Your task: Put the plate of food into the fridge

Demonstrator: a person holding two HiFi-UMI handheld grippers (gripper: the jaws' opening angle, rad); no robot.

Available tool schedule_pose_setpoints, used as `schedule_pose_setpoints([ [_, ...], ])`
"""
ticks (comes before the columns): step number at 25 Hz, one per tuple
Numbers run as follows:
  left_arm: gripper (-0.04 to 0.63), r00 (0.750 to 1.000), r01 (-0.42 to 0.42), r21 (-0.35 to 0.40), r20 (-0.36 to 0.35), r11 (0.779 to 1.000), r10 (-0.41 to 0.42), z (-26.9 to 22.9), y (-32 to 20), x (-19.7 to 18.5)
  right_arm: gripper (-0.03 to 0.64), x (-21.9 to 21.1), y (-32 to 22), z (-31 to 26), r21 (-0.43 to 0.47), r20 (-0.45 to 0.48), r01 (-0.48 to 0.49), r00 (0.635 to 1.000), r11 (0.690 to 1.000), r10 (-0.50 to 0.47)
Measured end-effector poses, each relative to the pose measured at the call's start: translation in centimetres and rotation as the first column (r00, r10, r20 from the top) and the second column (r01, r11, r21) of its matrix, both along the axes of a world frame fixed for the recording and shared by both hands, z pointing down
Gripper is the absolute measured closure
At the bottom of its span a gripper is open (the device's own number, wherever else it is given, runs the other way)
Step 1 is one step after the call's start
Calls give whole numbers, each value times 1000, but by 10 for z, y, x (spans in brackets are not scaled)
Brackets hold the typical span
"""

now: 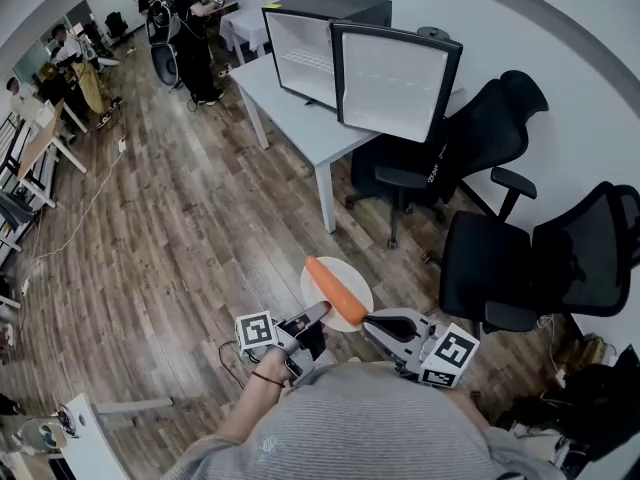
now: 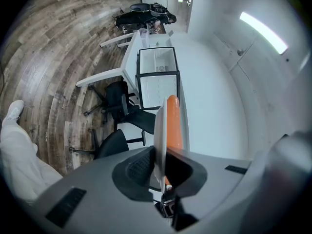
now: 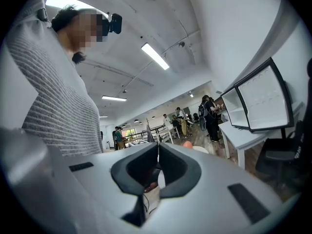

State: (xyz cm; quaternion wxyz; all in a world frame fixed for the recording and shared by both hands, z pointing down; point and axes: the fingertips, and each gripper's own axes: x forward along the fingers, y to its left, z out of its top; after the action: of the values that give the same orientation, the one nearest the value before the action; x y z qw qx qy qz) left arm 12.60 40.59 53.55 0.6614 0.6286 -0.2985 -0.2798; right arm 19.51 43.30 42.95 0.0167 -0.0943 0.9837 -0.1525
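Carry step, by the look of the gap: fridge (image 1: pixel 300 53) well ahead on the white surface (image 1: pixel 285 103), door (image 1: pixel 393 80) already swung open, so no need to free a hand for it. Worth keeping the plate (image 1: pixel 320 274) level on the way over, being held by one rim only, with a carrot (image 1: pixel 335 290) lying loose across it and liable to roll. Best brought in past the door's edge, far rim first, then set flat on a shelf.

Left hand-held gripper (image 1: pixel 320 314) narrowly parted, pinching the plate's near rim between its pads. Right hand-held gripper (image 1: pixel 369 318) pressed together on nothing, tips just beside the plate's edge; contact there impossible to tell.
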Motion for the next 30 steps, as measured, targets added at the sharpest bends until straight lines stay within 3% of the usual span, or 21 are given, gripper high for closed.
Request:
schedule_pose_setpoints([
  [16,554,1000,5,12,-20,1000,-5,0,-66,-37,603,-20,-59,7,-9,-4,-57,998,998,57],
  [30,554,999,-22,23,-39,1000,22,-1,-188,-142,603,-135,-182,6,-31,2,-59,998,998,59],
])
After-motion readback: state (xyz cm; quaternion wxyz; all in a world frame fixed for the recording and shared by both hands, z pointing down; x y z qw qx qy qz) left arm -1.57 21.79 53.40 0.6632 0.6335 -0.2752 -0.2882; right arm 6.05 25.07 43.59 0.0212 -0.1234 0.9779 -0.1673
